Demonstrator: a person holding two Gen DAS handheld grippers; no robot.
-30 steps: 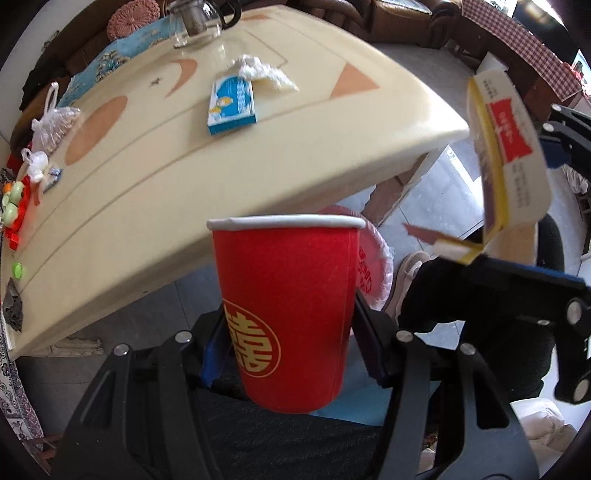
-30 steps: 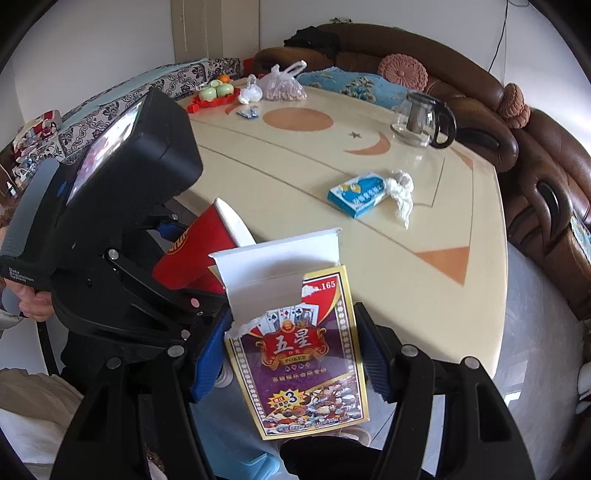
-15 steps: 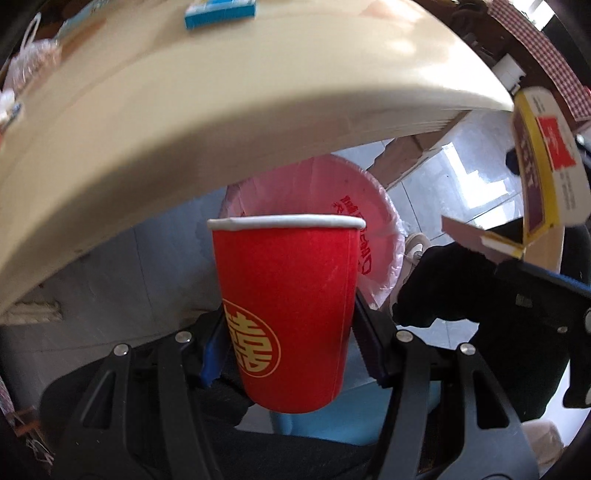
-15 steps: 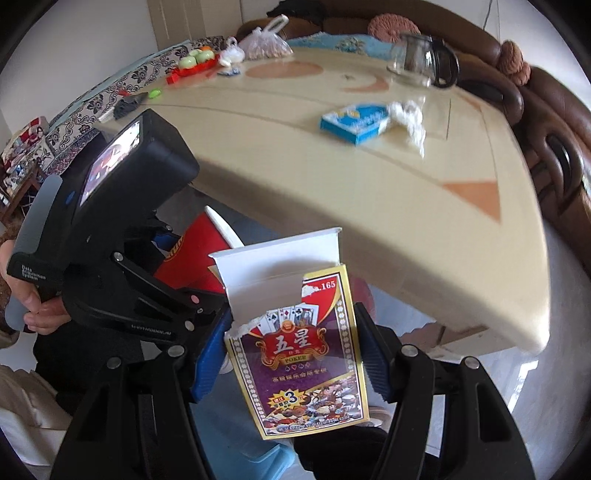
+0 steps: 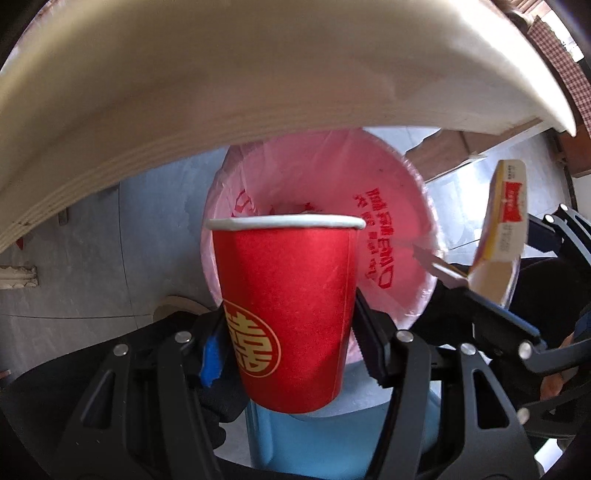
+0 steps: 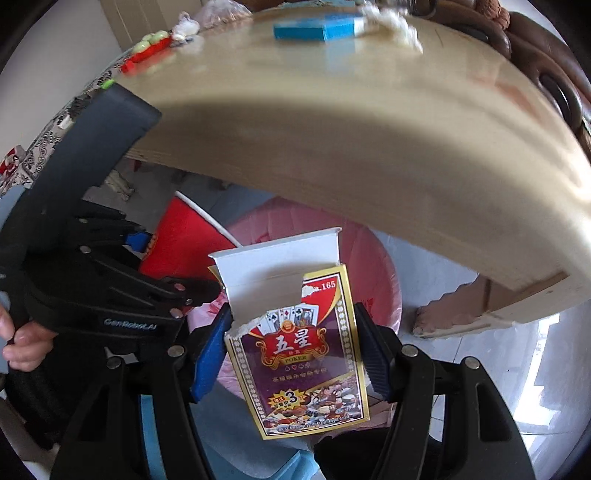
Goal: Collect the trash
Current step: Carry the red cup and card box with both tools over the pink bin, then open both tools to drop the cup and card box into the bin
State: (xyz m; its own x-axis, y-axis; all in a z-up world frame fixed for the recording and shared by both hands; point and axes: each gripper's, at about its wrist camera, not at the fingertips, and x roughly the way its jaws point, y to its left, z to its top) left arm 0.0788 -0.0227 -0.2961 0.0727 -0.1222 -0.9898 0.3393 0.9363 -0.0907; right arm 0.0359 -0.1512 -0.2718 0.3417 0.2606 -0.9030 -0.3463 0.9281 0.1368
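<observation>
1. Both grippers are full. Our left gripper [image 5: 288, 332] squeezes a red cup [image 5: 284, 306] low on its sides, and the cup stands up straight.
2. Our right gripper [image 6: 291, 354] is closed on a torn card box [image 6: 299, 350]. Its white flap sticks up, open.
3. Right in front of the cup is the bin [image 5: 399, 192] with a pink bag. It sits on the floor, partly under the table [image 5: 258, 74].
4. What could go wrong? We think the cup could bump the table edge if we lift it, because the edge hangs just above.
5. The cup or the box could miss the bin and land on the floor if we let go too soon. We cannot tell if the cup is over the hole yet.
6. The two grippers are close, side by side. They could knock each other over the bin.
7. Both hands are held low, below the table top, and point forward at the bin. More trash, a blue box [image 6: 317, 29], waits on the table.
</observation>
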